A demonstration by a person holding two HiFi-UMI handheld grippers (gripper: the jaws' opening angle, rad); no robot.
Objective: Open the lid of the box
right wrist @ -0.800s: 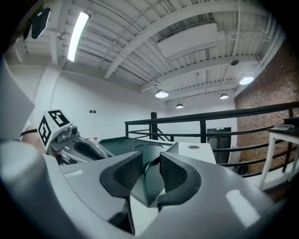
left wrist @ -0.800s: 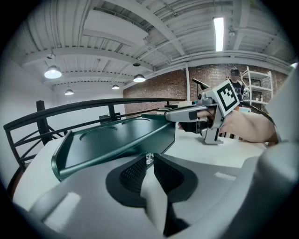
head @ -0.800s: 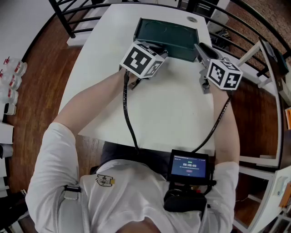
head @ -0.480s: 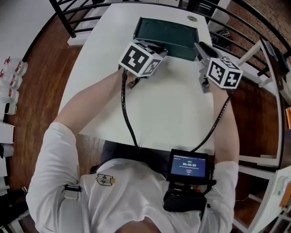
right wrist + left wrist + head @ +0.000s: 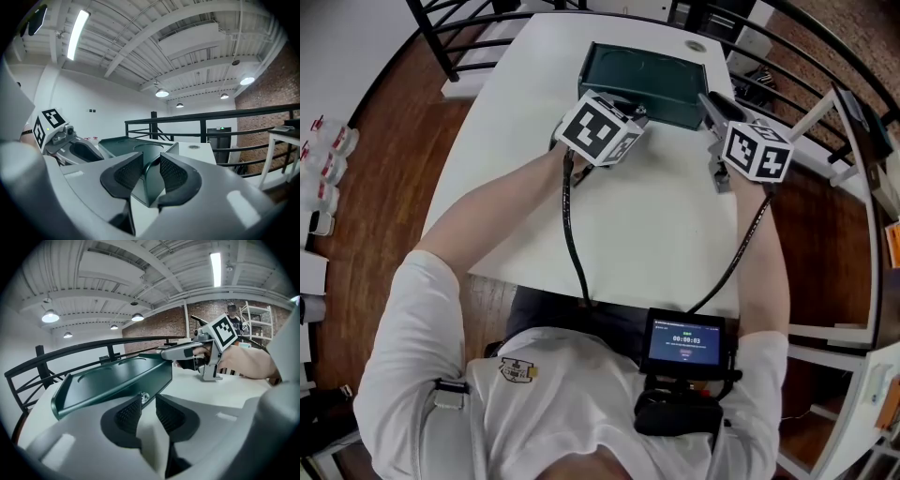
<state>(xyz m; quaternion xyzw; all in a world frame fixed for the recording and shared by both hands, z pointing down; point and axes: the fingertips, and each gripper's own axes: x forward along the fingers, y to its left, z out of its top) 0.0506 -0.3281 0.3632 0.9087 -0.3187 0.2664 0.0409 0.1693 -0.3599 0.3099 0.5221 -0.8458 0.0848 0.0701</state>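
Observation:
A dark green box (image 5: 642,70) with its lid down stands at the far end of the white table (image 5: 656,216). My left gripper (image 5: 636,110) is at the box's front edge. In the left gripper view its jaws (image 5: 148,404) stand on either side of a small silver knob (image 5: 144,398) on the lid's front rim, with a narrow gap still showing beside the knob. My right gripper (image 5: 710,101) is at the box's front right corner. In the right gripper view that corner (image 5: 151,180) fills the space between its pads (image 5: 151,171).
A black railing (image 5: 441,37) runs round the far side of the table. A small round disc (image 5: 696,45) lies on the table behind the box. A screen device (image 5: 684,342) hangs at the person's chest, with cables running to both grippers.
The left gripper has shifted slightly right and forward towards the box's front edge. The right gripper has stayed at the corner.

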